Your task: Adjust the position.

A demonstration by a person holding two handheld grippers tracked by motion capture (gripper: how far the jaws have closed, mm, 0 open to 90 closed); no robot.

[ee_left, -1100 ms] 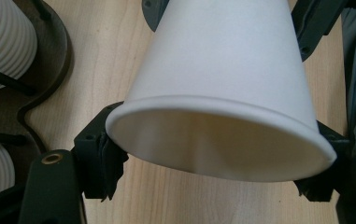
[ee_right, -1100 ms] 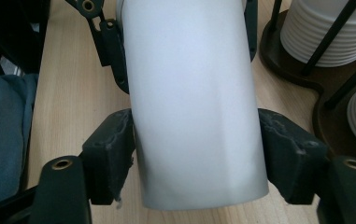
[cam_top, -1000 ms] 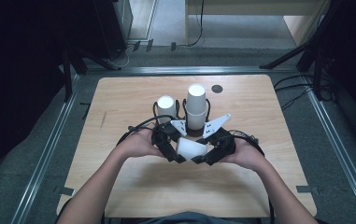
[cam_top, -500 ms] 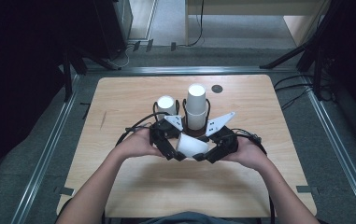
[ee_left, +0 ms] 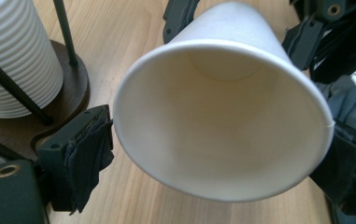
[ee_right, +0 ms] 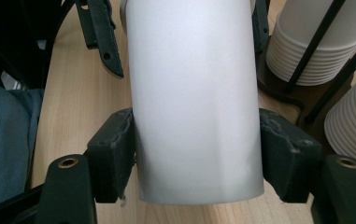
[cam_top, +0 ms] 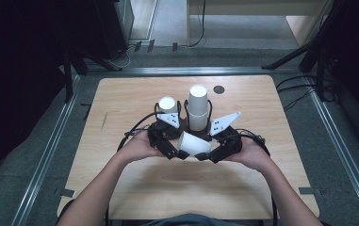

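A white paper cup (cam_top: pixel 193 143) lies on its side just above the table, held between both grippers. My left gripper (cam_top: pixel 173 151) is shut on its wide rim. In the left gripper view the cup's open mouth (ee_left: pixel 222 116) faces the camera, with a padded jaw pressing on each side of the rim. My right gripper (cam_top: pixel 211 154) is shut on the narrower bottom end. In the right gripper view the cup's wall (ee_right: pixel 194 102) runs straight up between the two pads (ee_right: pixel 112 151), which touch it on both sides.
Behind the hands a dark wooden holder (cam_top: pixel 183 123) with black rods carries two stacks of white cups, a short stack (cam_top: pixel 167 105) and a taller stack (cam_top: pixel 198 107). A small black disc (cam_top: pixel 219 89) lies near the table's far edge.
Both grippers and the cup between them have shifted slightly away from the person, toward the holder. Both grips are unchanged.
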